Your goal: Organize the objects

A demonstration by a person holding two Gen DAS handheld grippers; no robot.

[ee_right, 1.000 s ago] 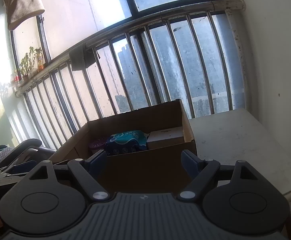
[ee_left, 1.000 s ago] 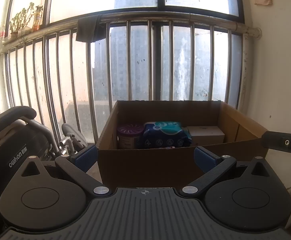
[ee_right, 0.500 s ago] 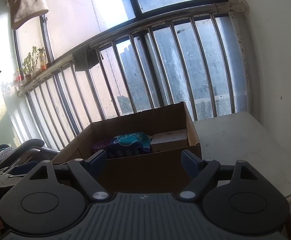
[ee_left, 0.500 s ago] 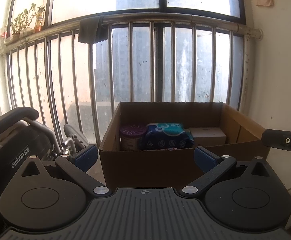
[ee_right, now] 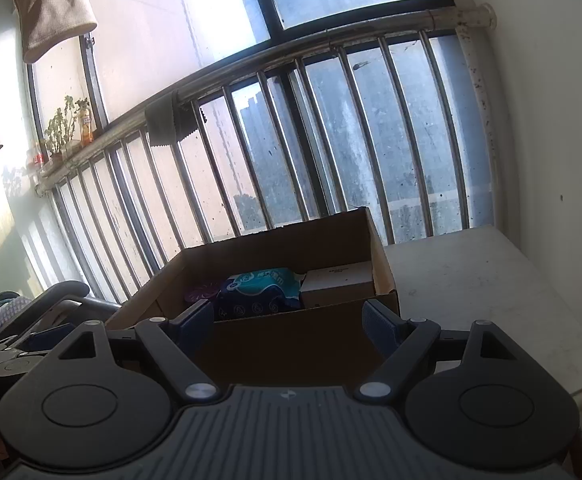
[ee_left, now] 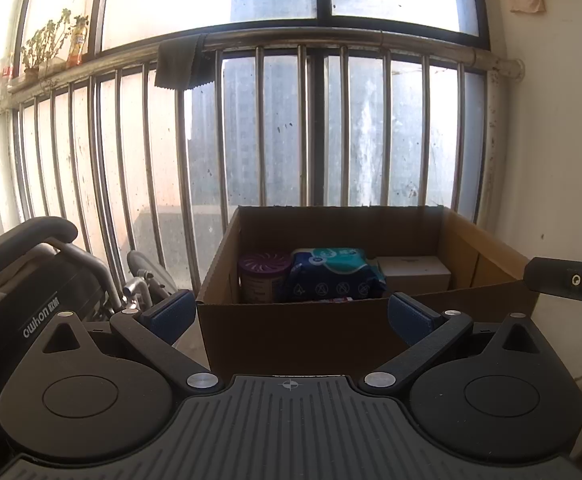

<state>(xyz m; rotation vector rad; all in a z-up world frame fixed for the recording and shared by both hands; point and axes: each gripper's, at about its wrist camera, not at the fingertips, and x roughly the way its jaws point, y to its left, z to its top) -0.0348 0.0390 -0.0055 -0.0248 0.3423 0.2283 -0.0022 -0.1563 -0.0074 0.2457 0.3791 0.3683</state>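
Note:
An open cardboard box [ee_left: 311, 332] stands ahead of both grippers, below the window bars. Inside it sit a purple-lidded jar [ee_left: 264, 276], a blue and teal soft pack [ee_left: 333, 274] and a white carton [ee_left: 415, 274]. The right wrist view shows the same box [ee_right: 291, 344] with the pack [ee_right: 261, 290] and carton [ee_right: 339, 282]. My left gripper [ee_left: 289, 316] is open and empty, just short of the box's near wall. My right gripper [ee_right: 289, 322] is open and empty, also in front of the box.
A white table [ee_right: 491, 292] carries the box and extends to its right, against a white wall. A wheelchair [ee_left: 39, 280] stands to the left. Metal window bars [ee_left: 303, 128] run behind the box. Part of the other gripper [ee_left: 571, 280] juts in at the right.
Both views have shifted slightly: the box sits a little lower and more to the right in each view. Both grippers stay open and empty.

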